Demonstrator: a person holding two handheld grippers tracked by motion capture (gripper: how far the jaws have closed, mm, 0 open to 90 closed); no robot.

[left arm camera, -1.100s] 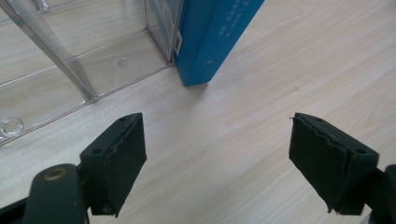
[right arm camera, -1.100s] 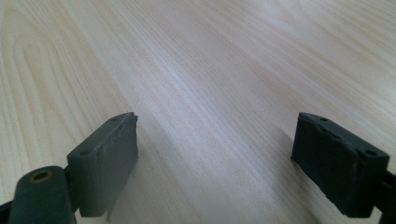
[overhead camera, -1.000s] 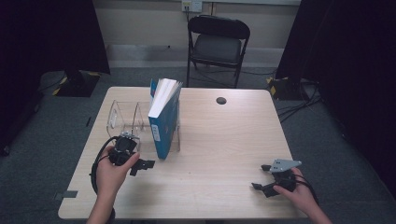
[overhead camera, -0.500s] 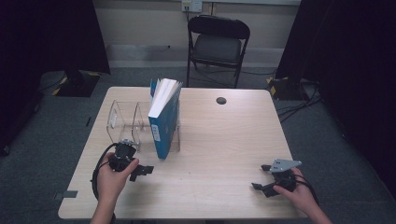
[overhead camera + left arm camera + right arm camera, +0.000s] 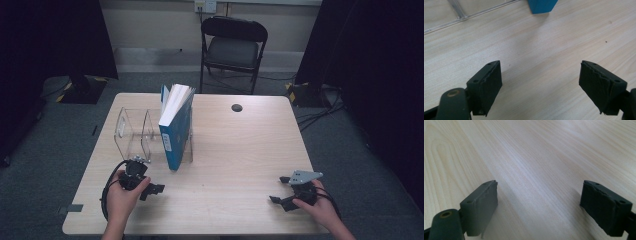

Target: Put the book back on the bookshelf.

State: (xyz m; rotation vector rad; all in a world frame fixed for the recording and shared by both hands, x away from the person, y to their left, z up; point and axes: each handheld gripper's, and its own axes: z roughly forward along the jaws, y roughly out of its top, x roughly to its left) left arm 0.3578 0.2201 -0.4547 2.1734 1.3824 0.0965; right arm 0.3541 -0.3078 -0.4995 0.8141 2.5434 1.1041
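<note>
A blue book [image 5: 176,131] stands upright in a clear plastic rack [image 5: 132,131] on the left half of the wooden table [image 5: 235,150], its pages fanned open at the top. My left gripper [image 5: 151,190] rests low over the table just in front of the rack, jaws wide open and empty. In the left gripper view, the book's blue lower corner [image 5: 542,5] and the rack's clear base [image 5: 459,15] lie just beyond my left gripper [image 5: 540,82]. My right gripper [image 5: 281,192] sits near the table's front right, open over bare wood, and the right gripper view shows nothing between its fingers [image 5: 479,207].
A black folding chair [image 5: 232,47] stands behind the table. A small dark round cap [image 5: 237,107] sits in the tabletop near its far edge. Cables trail on the grey floor at the right. Dark curtains hang at both sides.
My left hand has sunk toward the table and drawn slightly nearer the front edge, still open. The right gripper, the book and the rack have not moved.
</note>
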